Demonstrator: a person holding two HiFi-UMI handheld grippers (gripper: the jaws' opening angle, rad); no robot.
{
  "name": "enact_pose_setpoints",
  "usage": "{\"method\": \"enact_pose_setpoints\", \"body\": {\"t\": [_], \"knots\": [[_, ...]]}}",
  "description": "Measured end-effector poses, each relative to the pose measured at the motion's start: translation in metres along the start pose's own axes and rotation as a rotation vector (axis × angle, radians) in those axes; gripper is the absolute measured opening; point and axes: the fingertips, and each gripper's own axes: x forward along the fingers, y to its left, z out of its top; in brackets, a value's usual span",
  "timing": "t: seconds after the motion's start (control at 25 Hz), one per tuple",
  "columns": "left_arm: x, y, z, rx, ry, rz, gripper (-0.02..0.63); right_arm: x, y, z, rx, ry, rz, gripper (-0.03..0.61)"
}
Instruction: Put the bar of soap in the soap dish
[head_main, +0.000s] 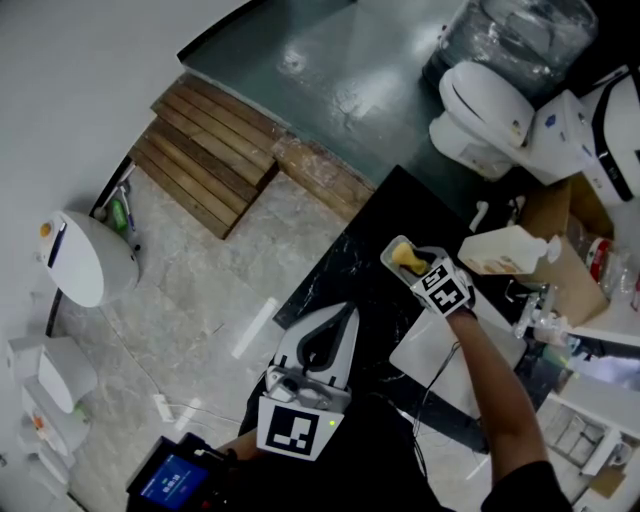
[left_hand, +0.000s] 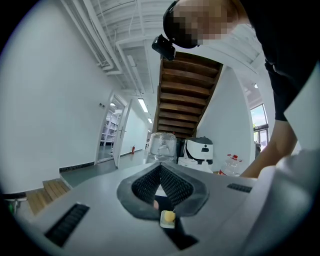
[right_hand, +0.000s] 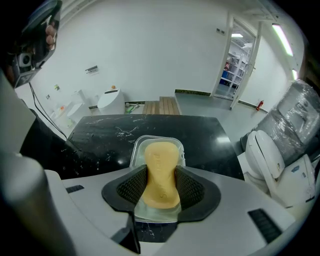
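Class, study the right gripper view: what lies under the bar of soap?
The clear soap dish sits under the soap, on the black counter. The right gripper clamps the soap. Soap and jaws cover the dish floor, so contact cannot be judged.

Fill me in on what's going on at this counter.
A person is working with a gripper in each hand. The right gripper is shut on the yellow bar of soap, holding it right over the clear soap dish on the black counter. Whether the soap already rests in the dish can't be told. The left gripper is held back, jaws together on nothing.
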Motion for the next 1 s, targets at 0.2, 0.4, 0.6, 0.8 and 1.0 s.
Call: {"method": "enact_pose_setpoints", "body": {"t": [0.2,0.4,0.6,0.8,1.0], "knots": [[-0.004,-0.001,-0.002,0.009,0.011,-0.001,0.002,0.001,-0.001,-0.002,-0.026,-0.003,-0.003,0.172],[-0.007,-0.001,-0.002,0.008,0.013,0.003,0.002,0.001,-0.001,-0.002,-0.03,0.004,-0.001,0.172],[-0.011,-0.001,-0.001,0.002,0.004,-0.001,0.002,0.002,0.0,-0.002,-0.027,0.008,0.001,0.172],[-0.017,-0.004,0.0,0.015,0.003,-0.015,0.002,0.001,-0.002,-0.002,-0.014,-0.001,-0.017,0.172],[-0.025,-0.001,0.0,0.014,0.005,-0.003,0.001,0.0,-0.003,-0.001,-0.002,-0.021,-0.04,0.172]]}}
